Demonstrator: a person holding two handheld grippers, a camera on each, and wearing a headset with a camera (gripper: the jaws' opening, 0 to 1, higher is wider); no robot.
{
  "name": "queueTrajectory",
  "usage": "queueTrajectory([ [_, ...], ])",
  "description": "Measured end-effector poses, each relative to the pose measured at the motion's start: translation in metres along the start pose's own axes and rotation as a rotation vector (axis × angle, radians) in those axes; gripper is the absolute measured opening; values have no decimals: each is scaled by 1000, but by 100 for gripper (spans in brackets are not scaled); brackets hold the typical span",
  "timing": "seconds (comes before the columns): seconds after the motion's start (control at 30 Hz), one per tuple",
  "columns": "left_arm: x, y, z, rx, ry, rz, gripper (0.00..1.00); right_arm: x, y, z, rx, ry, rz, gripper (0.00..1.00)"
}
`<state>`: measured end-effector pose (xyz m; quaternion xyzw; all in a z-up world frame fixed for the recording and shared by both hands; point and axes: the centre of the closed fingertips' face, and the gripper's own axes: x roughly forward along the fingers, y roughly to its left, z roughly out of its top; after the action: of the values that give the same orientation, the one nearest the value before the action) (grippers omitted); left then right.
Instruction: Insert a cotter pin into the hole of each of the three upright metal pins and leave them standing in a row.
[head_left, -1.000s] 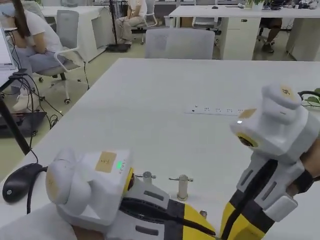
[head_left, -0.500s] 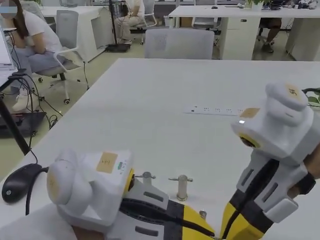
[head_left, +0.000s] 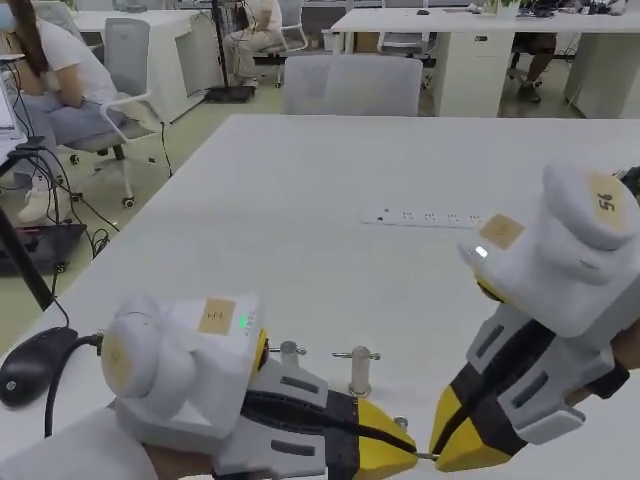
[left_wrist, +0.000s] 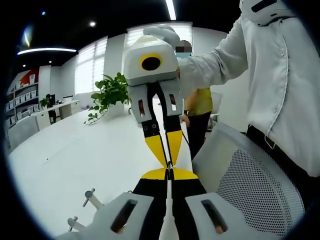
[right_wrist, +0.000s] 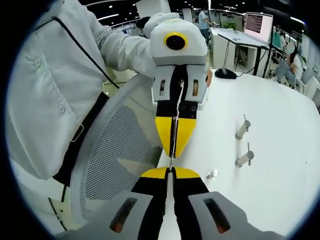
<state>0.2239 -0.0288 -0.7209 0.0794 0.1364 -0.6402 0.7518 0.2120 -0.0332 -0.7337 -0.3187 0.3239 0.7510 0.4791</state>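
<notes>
Cotter pin (right_wrist: 170, 162), a thin wire, sits just on the person's side of the bare metal pin (right_wrist: 212, 174), bridging the tips of both grippers. The left gripper (right_wrist: 171, 151) and right gripper (left_wrist: 169, 161) each seem to have their jaws pressed together on one end of it. Over the last second the head camera dipped, bringing this tip-to-tip meeting into frame; the standing pins have not shifted. I judge it a re-grip before the last insertion. No bins here, only holes: just beyond the bare metal pin the middle pin (head_left: 358, 368) carries a crosspiece, as does the end pin (head_left: 290, 352) past it. Well beyond lies a power strip (head_left: 425, 218) on the table (head_left: 300, 230).
</notes>
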Motion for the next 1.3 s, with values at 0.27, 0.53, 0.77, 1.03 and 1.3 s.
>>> queueTrajectory([
  [0.27, 0, 2, 2, 4, -6, 8, 0, -1, -4, 2, -4, -5, -15, 5],
  [0.53, 0, 2, 0, -4, -6, 12, 0, 1, -6, 1, -16, 15, -44, 4],
  [0.77, 2, 6, 0, -15, -13, 29, 0, 0, -11, -1, -27, 40, -92, 3],
  [1.03, 4, 14, -4, -53, -10, 58, 5, -1, -15, -6, -21, 49, -111, 3],
  [1.3, 0, 28, -14, -92, -13, 123, 12, -4, -21, -19, 15, 51, -133, 3],
])
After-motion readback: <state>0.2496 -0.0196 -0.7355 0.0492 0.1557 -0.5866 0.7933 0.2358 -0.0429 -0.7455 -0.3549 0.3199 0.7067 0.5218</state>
